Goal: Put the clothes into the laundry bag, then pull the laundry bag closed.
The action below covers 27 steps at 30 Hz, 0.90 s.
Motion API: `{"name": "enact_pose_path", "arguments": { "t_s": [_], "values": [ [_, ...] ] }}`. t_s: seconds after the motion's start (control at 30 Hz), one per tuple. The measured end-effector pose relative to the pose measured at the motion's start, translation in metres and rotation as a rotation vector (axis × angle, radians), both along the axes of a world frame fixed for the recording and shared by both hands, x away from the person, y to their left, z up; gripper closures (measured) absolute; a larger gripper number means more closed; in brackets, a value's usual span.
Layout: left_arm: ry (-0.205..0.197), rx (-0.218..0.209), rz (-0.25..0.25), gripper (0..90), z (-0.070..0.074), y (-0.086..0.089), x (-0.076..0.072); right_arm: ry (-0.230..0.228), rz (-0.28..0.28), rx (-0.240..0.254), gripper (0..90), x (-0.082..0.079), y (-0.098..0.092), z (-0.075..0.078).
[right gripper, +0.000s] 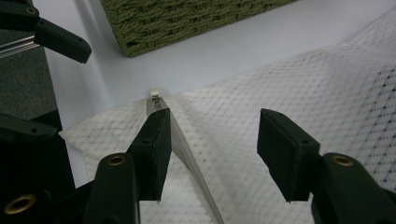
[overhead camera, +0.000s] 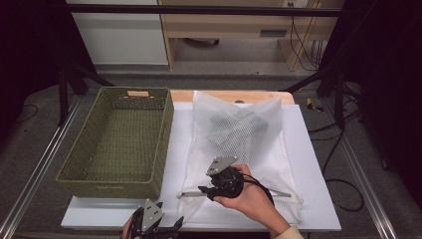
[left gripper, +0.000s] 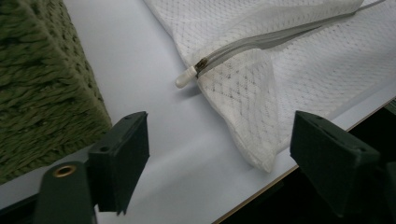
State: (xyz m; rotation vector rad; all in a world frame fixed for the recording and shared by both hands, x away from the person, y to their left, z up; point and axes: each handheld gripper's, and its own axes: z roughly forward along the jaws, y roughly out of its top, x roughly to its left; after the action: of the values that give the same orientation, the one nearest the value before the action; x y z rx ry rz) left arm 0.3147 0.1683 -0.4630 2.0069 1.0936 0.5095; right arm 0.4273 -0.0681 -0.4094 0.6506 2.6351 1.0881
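High view: green woven basket (overhead camera: 119,142) hogs the worktop's (overhead camera: 318,199) left edge, white mesh bag (overhead camera: 239,144) beside it (dark clothing inside). Right gripper (overhead camera: 205,190) and left gripper (overhead camera: 166,226) both gape, holding nothing.

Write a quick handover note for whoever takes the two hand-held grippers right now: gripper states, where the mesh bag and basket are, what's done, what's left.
Left hand-held gripper: open, nothing between its jaws, at the table's near edge by the bag's corner.
Right hand-held gripper: open, over the zipper, not gripping it.
White mesh bag: flat on the table, something dark inside; zipper looks closed, with the slider at its end.
Green woven basket: left of the bag, nothing in it.
Left: probably move the bag into the basket.
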Motion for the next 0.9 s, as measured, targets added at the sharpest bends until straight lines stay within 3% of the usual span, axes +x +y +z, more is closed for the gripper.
{"name": "enact_pose_path", "arguments": {
  "t_s": [0.13, 0.23, 0.57, 0.6, 0.73, 0.9],
  "values": [
    [-0.003, -0.011, 0.003, 15.6, 0.002, 0.007, -0.003, -0.013, 0.010, -0.015, 37.2, 0.003, 0.012, 0.000],
    [-0.005, -0.019, 0.013, 16.3, 0.003, 0.012, -0.005, -0.010, 0.019, -0.032, 38.6, 0.005, 0.021, 0.001],
    [-0.008, -0.015, 0.031, 20.4, 0.004, 0.018, -0.003, -0.002, 0.063, -0.080, 48.6, 0.005, 0.051, 0.000],
    [-0.030, 0.008, 0.038, 20.8, 0.005, 0.021, -0.002, 0.009, 0.078, -0.091, 51.8, 0.005, 0.059, -0.002],
    [-0.003, -0.010, 0.038, 21.5, 0.005, 0.020, -0.004, 0.027, 0.095, -0.129, 54.1, 0.007, 0.072, -0.010],
    [-0.001, -0.008, 0.035, 22.1, 0.004, 0.019, -0.003, 0.050, 0.109, -0.164, 57.9, 0.008, 0.085, -0.020]
  ]
}}
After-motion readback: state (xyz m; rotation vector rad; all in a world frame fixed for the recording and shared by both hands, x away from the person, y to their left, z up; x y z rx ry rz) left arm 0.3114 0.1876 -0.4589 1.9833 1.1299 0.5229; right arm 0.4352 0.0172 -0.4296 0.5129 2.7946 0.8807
